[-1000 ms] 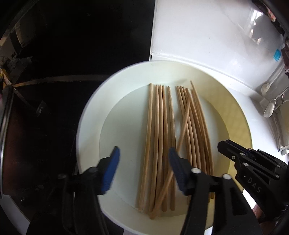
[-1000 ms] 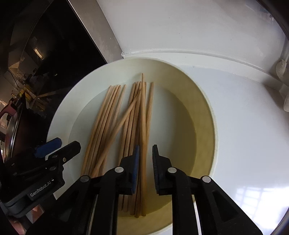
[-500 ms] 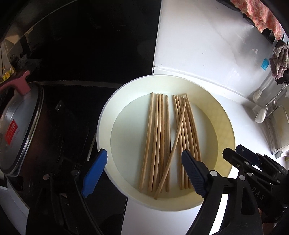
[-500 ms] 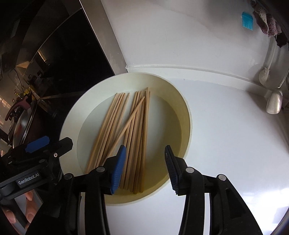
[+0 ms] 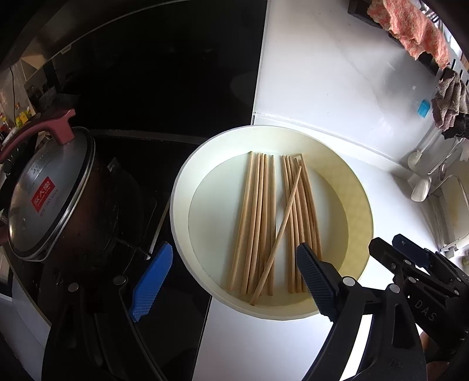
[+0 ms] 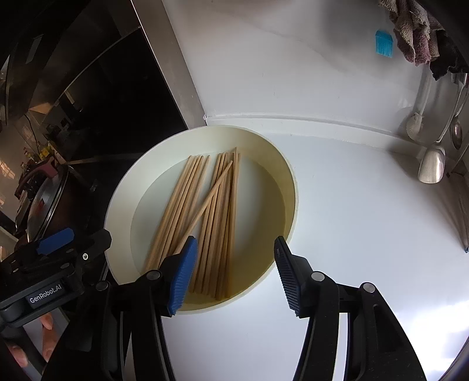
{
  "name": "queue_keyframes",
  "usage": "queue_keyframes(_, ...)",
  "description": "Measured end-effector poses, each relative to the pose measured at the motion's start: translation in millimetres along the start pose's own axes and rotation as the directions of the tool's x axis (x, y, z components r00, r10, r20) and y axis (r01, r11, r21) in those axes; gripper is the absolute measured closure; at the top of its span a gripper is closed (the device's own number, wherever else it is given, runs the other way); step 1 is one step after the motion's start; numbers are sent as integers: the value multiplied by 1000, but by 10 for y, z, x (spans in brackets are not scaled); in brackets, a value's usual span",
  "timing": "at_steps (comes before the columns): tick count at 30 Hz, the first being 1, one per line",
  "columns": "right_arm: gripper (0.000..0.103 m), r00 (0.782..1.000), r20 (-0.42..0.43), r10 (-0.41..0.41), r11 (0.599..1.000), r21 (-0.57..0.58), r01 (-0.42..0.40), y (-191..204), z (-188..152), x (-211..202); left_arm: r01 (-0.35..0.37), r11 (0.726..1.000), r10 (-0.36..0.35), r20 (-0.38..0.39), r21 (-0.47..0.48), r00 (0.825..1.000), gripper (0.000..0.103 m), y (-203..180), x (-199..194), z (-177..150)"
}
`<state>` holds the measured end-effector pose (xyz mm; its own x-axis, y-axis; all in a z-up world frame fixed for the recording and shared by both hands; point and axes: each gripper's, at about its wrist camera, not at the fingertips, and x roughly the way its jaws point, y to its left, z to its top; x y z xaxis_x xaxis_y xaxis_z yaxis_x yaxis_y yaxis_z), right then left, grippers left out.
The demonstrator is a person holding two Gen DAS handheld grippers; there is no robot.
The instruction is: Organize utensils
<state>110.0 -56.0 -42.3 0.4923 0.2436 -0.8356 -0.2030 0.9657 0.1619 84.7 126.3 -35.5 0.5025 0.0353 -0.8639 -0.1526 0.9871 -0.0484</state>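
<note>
Several wooden chopsticks (image 5: 263,217) lie in two side-by-side bundles in a cream plate (image 5: 348,205) on the white counter, with one chopstick (image 5: 281,231) slanted across them. The plate (image 6: 281,175) and chopsticks (image 6: 217,217) also show in the right wrist view. My left gripper (image 5: 231,278) is open and empty, raised above the plate's near edge. My right gripper (image 6: 234,272) is open and empty, also above the near edge. The right gripper's body shows at the lower right of the left wrist view (image 5: 410,263).
A dark pot with a glass lid and red handle (image 5: 49,187) sits on the black stove left of the plate. Ladles and a brush (image 6: 431,164) hang at the far right by the wall. Cloths (image 5: 410,26) hang at the upper right.
Both grippers have pulled back and up from the plate. The right gripper, nearly shut around a chopstick a second ago, has opened wide and let it lie. The left jaws have widened.
</note>
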Motion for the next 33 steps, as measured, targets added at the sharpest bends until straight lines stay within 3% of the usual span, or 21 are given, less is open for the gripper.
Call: queue_keyframes(33, 48, 1000, 8, -7, 1000, 7, 7, -1, -37, -64, -16, 1000, 16, 6, 9, 1000, 18, 29, -37, 37)
